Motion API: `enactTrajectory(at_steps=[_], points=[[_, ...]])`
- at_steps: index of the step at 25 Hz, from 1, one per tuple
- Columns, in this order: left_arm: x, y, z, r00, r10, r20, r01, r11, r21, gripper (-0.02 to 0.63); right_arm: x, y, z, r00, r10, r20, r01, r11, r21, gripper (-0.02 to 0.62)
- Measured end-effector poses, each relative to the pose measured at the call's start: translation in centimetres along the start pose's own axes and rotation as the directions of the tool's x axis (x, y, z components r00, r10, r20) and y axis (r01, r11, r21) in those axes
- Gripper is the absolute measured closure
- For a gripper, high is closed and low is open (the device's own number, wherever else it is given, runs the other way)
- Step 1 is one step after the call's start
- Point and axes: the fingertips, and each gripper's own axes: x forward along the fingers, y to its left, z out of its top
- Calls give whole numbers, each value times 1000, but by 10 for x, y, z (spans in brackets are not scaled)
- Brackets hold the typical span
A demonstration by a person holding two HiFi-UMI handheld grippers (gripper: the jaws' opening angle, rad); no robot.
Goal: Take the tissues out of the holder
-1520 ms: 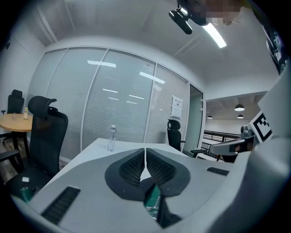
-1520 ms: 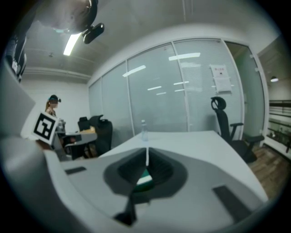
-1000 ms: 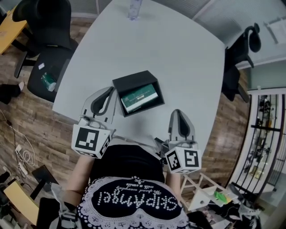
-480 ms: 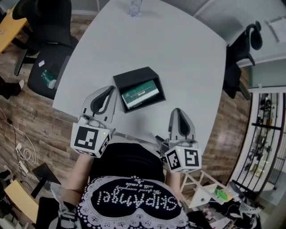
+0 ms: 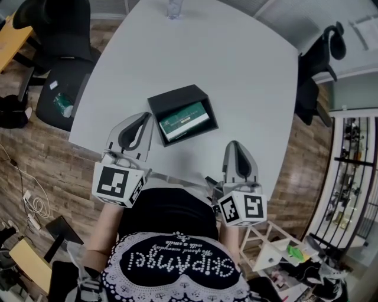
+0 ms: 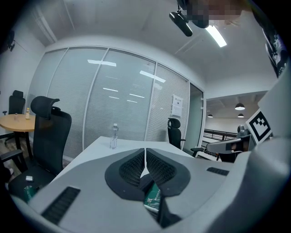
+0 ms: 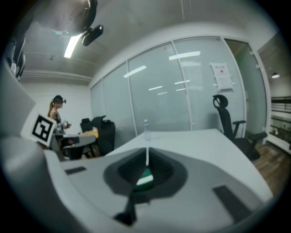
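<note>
The left tool (image 5: pixel 142 120) and the right tool (image 5: pixel 235 147) are both at the near edge of the table (image 5: pixel 236 76), each with its jaws closed together on nothing. The black holder (image 5: pixel 173 100) lies just ahead and to the right of the left tool's tips; contact cannot be told. The green tissue pack (image 5: pixel 184 120) lies inside it. From the right tool, the holder is ahead to the left, apart. A water bottle (image 5: pixel 173 8) stands far ahead of both.

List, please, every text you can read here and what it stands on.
"SkipAngel": on the person's shirt, upside down in the head view.
Green tissue pack in the black holder: white print, too small to read.
Notice on the glass wall: blurred, unreadable.
</note>
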Motion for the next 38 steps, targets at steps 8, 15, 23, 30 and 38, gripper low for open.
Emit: enactTrajectory(at_steps=[8,15,23,30,38], points=[[1,0,-2,1000,2,-5,-2,1000,-5,569,4,-1,-3,1000,14,-8,-14,1000,6,560],[8,-8,-6,999,-11,-34,11,1000,5,569,2,-8,-5,1000,4,-11,-4,1000,16,560],[23,-27,-16,993,-78,-88,79,997,9,568,0,-21,-6,1000,-18,-13,19,999,28,560],[40,-39,-29,981,-119,-155,121,993,7,426,1,-32,-8,999,-33,-24,34,999,36,560],[62,-54,-47,960,-143,-242,146,989,-4,314,7,-44,-7,998,-43,-34,45,998,44,560]])
